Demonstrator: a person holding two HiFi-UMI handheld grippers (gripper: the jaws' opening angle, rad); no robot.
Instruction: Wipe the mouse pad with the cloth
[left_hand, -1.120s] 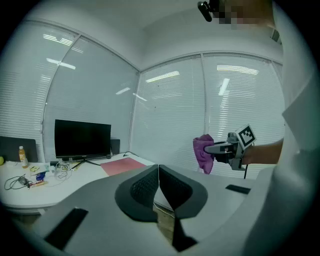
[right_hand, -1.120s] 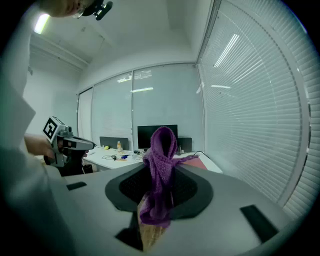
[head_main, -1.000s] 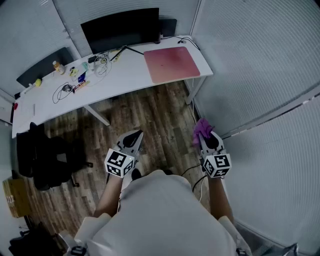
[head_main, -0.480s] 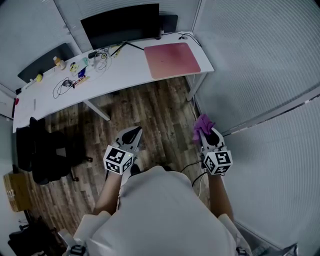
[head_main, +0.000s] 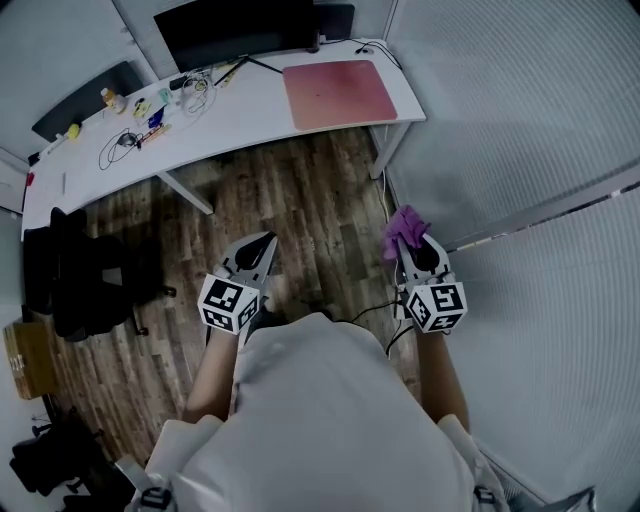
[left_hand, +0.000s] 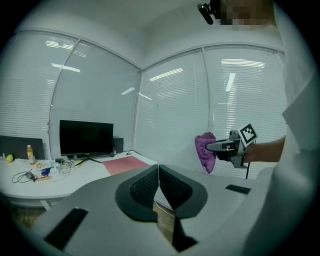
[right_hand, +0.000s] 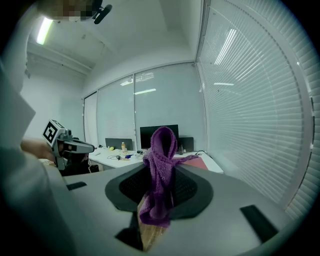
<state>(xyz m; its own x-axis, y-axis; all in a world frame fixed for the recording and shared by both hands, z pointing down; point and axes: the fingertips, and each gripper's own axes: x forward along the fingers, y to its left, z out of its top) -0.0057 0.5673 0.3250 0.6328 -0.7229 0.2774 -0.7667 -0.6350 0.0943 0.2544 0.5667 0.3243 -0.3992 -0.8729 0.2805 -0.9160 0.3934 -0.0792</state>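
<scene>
A pink mouse pad (head_main: 338, 93) lies on the right end of the white desk (head_main: 250, 115), far ahead of me; it also shows in the left gripper view as the mouse pad (left_hand: 125, 164). My right gripper (head_main: 408, 240) is shut on a purple cloth (head_main: 403, 227), which hangs bunched between its jaws as the cloth (right_hand: 160, 170). The left gripper (head_main: 263, 242) is shut with nothing in it, jaws pressed together in the left gripper view (left_hand: 158, 172). Both grippers hover over the wooden floor, well short of the desk.
A black monitor (head_main: 235, 30) stands at the back of the desk, with cables, a bottle and small items (head_main: 140, 120) toward its left. A black office chair (head_main: 85, 285) is at the left. A glass wall with blinds (head_main: 520, 130) runs along the right.
The view has shifted forward a little: the desk sits higher and farther left in the frame. Both grippers keep their pose, the cloth still held.
</scene>
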